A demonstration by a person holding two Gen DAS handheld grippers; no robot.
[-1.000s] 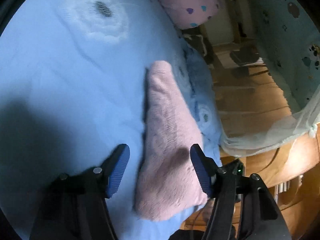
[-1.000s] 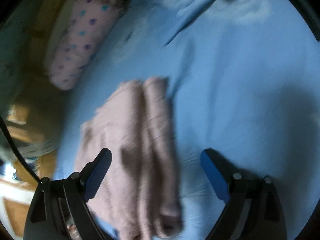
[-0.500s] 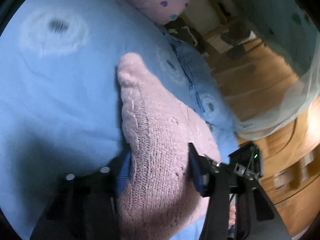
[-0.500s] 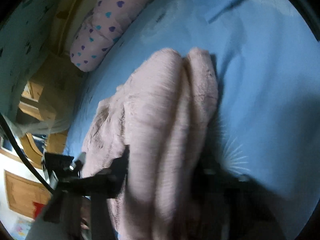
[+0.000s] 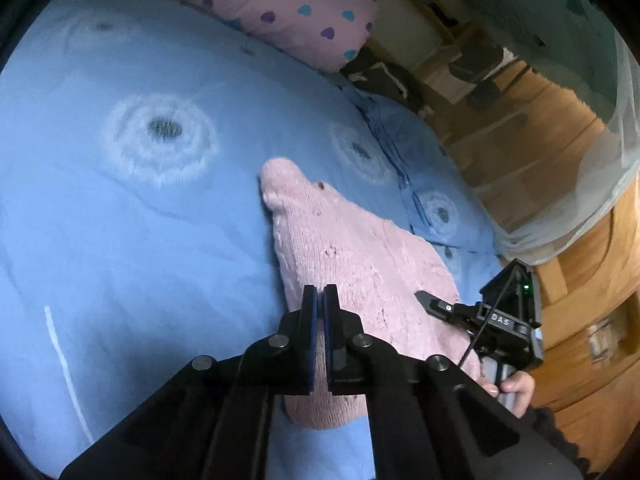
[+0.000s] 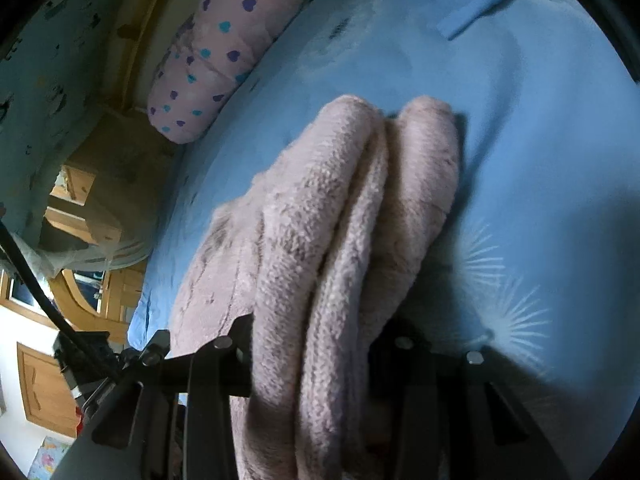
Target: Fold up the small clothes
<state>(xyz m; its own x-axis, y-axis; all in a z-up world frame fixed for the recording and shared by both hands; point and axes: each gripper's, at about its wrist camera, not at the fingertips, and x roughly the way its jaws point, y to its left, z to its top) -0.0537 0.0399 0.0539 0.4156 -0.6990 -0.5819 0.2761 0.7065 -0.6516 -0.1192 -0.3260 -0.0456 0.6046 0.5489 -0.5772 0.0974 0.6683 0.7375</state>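
Note:
A folded pink knitted garment (image 5: 360, 264) lies on the blue bedspread (image 5: 120, 240). My left gripper (image 5: 320, 300) is shut, its jaws pressed together over the garment's near left edge; whether cloth sits between them is hidden. My right gripper (image 6: 312, 344) is shut on the thick folded end of the pink garment (image 6: 340, 208), which bulges between and over its jaws. The right gripper also shows in the left wrist view (image 5: 480, 320), at the garment's right side.
A pink pillow with heart print (image 5: 272, 4) lies at the far edge of the bed. The bed's right edge (image 5: 472, 216) drops to a wooden floor (image 5: 540, 128). White netting (image 5: 600, 184) hangs at the right. Wooden furniture (image 6: 44, 384) stands beyond.
Both grippers were open around the garment a second ago. They moved in and closed, the right on the folded end, the left at the near edge. The garment's end is lifted.

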